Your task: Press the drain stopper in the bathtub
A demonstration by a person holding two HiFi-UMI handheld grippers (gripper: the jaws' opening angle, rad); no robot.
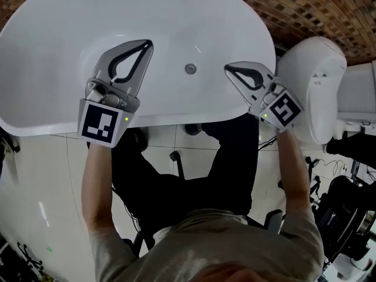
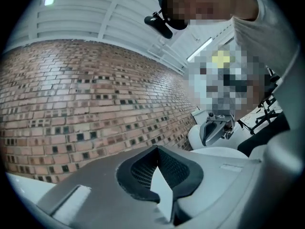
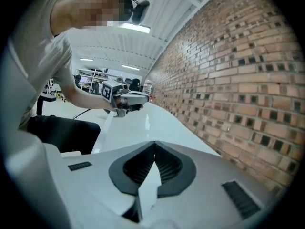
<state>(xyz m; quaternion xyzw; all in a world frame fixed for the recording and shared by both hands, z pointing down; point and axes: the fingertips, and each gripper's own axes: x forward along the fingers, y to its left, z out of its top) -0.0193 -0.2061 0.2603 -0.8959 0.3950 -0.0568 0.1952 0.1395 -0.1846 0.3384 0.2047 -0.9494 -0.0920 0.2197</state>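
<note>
A brown brick wall dotted with darker bricks runs along one side. The floor is glossy white tile. Overhead, a white ribbed ceiling carries lit strip lights.

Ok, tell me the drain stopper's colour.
The drain stopper is silvery grey; the head view shows it best.

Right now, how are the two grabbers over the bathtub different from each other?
The left gripper points up and rightward in the head view; the right gripper points up and leftward. The left gripper's marker cube faces the camera almost squarely; the right gripper's marker cube sits turned like a diamond. Both are shut and empty, either side of the drain stopper, not touching it.
</note>
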